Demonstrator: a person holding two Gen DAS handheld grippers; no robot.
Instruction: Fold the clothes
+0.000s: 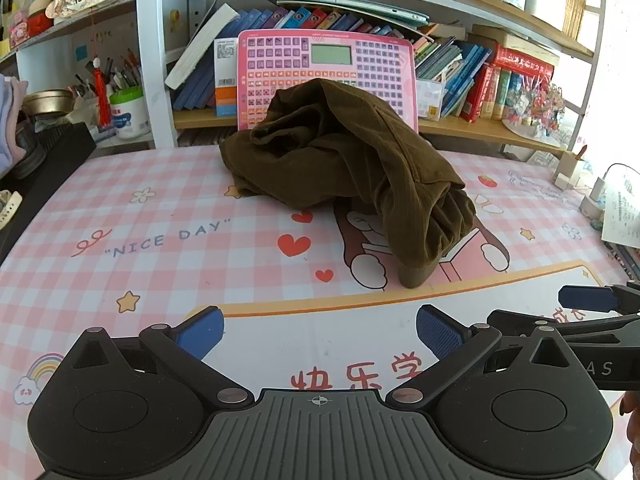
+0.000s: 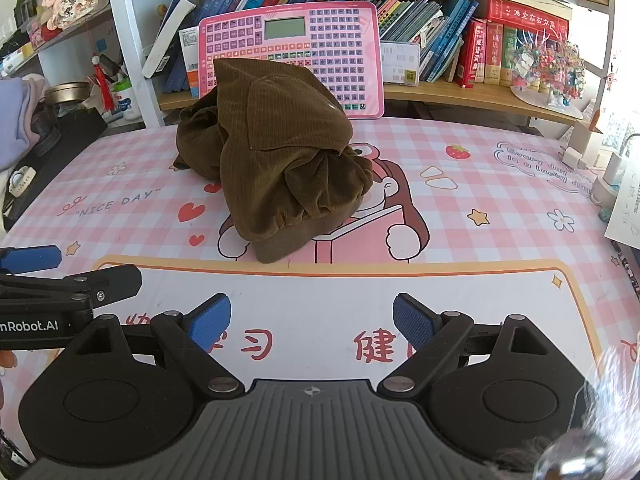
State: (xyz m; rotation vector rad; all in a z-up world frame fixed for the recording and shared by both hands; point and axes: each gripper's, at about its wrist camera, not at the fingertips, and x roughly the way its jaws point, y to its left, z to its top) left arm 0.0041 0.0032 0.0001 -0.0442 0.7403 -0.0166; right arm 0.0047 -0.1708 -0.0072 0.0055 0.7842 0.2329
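Observation:
A brown corduroy garment [image 1: 344, 164] lies crumpled in a heap on the pink checked desk mat [image 1: 120, 216], with one ribbed cuff end pointing toward me. The right wrist view shows the same garment [image 2: 280, 160] heaped at the middle of the mat [image 2: 500, 208]. My left gripper [image 1: 320, 332] is open, low over the mat's near edge, well short of the cloth. My right gripper [image 2: 312, 324] is open too, nothing between its blue pads. Each gripper's side shows in the other's view: the right gripper [image 1: 588, 300] at the right edge, the left gripper [image 2: 32, 258] at the left edge.
A pink toy keyboard tablet [image 1: 326, 76] leans against the bookshelf [image 1: 460, 68] right behind the garment. A black box [image 1: 52, 168] and a pen cup [image 1: 126, 108] stand at the left. Chargers and paper [image 2: 608, 172] sit at the right edge.

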